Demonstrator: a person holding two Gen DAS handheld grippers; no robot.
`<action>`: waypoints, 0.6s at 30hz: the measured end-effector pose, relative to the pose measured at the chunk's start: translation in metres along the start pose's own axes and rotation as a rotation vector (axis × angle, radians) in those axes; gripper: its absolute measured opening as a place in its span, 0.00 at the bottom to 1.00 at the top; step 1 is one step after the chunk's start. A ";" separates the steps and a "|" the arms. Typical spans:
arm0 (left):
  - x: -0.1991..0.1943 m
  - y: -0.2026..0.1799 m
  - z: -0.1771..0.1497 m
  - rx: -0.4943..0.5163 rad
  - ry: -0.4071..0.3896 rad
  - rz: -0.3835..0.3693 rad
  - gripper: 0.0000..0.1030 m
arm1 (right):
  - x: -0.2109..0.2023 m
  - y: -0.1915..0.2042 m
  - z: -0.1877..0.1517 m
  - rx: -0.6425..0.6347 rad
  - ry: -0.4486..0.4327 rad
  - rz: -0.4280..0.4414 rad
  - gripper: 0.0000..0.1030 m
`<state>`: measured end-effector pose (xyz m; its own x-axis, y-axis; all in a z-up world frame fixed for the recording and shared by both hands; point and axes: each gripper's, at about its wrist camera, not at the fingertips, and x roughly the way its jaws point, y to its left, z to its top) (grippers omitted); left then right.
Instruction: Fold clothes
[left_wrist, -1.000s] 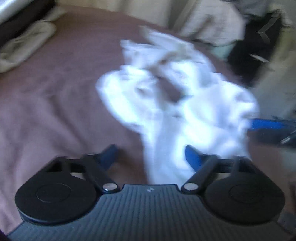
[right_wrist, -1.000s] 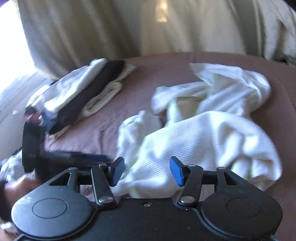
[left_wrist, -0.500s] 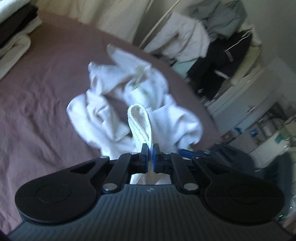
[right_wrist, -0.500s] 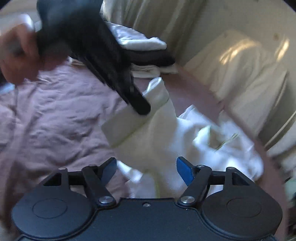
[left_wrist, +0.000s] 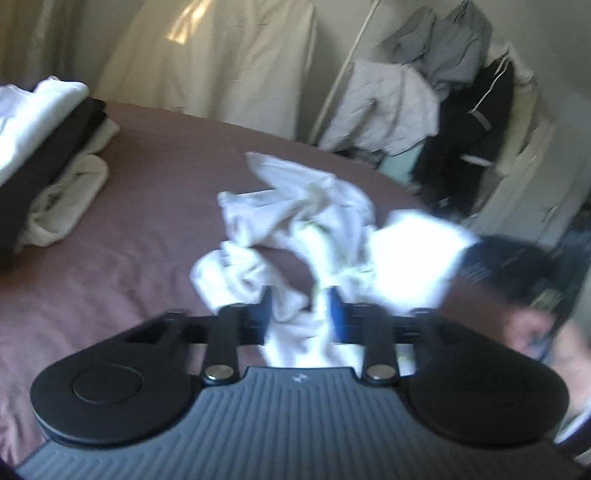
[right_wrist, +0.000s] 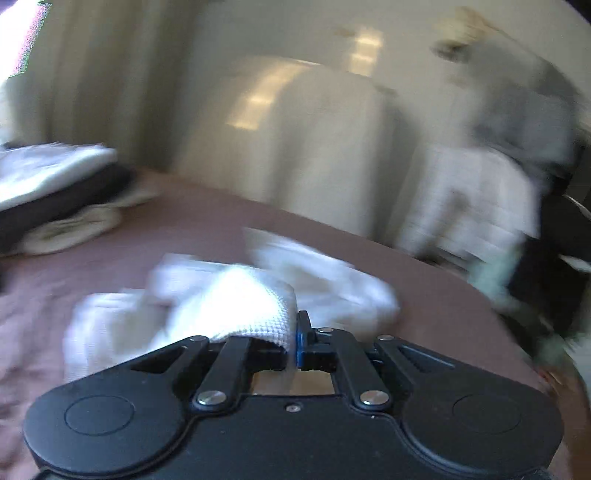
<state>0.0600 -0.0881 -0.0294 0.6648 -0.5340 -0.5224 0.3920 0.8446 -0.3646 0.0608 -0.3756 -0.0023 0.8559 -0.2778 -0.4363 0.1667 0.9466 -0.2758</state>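
Half a second back the left gripper pinched the hem; now its jaws are opening, cloth loose between them. The right gripper, spread before, is now clamped on a folded edge of the crumpled white waffle-knit garment, which lies mid-bed on the smooth mauve bedsheet.

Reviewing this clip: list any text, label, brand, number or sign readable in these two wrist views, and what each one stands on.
No readable text in either view.
Left gripper body: a small pale mark near its front edge, too small and blurred to read.
White garment on the bed: a small greenish tag, blurred, unreadable.
Right gripper body: no lettering visible.
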 end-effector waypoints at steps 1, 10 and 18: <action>0.004 0.003 -0.003 -0.008 0.005 0.013 0.48 | 0.000 -0.023 -0.008 0.026 0.027 -0.070 0.04; 0.059 0.018 -0.024 -0.099 0.149 0.003 0.48 | -0.033 -0.233 -0.092 0.125 0.275 -0.611 0.03; 0.092 0.014 -0.045 -0.178 0.241 -0.067 0.52 | -0.036 -0.281 -0.145 0.636 0.422 -0.430 0.53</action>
<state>0.0979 -0.1276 -0.1171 0.4626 -0.6000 -0.6527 0.2986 0.7987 -0.5225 -0.0878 -0.6554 -0.0329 0.4243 -0.5499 -0.7194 0.7827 0.6222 -0.0140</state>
